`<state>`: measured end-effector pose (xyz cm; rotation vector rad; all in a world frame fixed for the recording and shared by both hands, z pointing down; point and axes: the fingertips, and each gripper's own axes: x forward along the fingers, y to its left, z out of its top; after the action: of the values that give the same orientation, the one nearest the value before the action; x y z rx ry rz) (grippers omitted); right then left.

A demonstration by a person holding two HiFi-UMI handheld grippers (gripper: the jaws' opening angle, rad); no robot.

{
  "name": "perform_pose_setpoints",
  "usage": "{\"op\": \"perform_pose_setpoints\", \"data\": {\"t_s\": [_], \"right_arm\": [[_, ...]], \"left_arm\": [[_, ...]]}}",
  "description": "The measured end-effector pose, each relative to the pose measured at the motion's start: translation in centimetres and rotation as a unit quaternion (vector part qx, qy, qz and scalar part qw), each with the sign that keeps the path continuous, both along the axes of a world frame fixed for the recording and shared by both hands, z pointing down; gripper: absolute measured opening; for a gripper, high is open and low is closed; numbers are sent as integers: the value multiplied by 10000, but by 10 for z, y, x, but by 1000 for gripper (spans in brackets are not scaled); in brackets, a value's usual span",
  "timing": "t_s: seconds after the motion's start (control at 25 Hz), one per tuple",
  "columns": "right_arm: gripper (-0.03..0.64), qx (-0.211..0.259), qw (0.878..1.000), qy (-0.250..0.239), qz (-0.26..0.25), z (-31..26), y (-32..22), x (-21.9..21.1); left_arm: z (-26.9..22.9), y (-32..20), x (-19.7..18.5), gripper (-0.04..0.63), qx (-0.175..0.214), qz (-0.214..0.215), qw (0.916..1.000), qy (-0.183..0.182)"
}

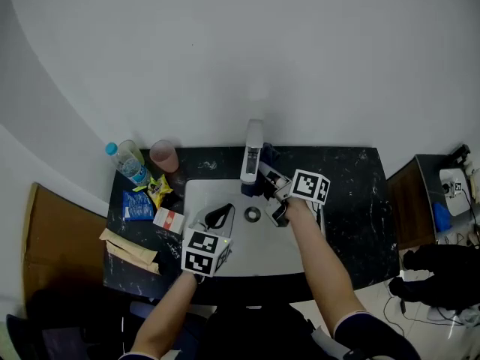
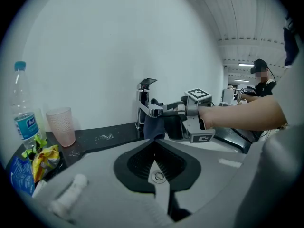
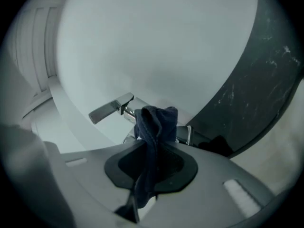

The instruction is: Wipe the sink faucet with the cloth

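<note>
Gripping cloth [image 3: 153, 139], right gripper [image 1: 268, 188] crowds the faucet spout [image 1: 252, 158].

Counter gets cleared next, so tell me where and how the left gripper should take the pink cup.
Probably pinch the pink cup at its rim, one jaw inside, coming from the sink side. It stands upright with its mouth open, and the bottle crowds its other side.
</note>
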<state>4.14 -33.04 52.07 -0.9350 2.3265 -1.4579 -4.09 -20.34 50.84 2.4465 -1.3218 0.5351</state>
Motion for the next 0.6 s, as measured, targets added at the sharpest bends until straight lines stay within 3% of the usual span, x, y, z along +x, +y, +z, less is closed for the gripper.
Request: {"op": "perform_pose_setpoints", "data": {"t_s": [0.2, 0.6], "right_arm": [[51, 224, 9955, 679, -621, 14, 9, -16], [51, -145, 9833, 1017, -1505, 36, 25, -43]], "left_arm": [[7, 3, -9, 2, -124, -57, 9999, 35], [10, 7, -7, 2, -177, -26, 9998, 53]]}}
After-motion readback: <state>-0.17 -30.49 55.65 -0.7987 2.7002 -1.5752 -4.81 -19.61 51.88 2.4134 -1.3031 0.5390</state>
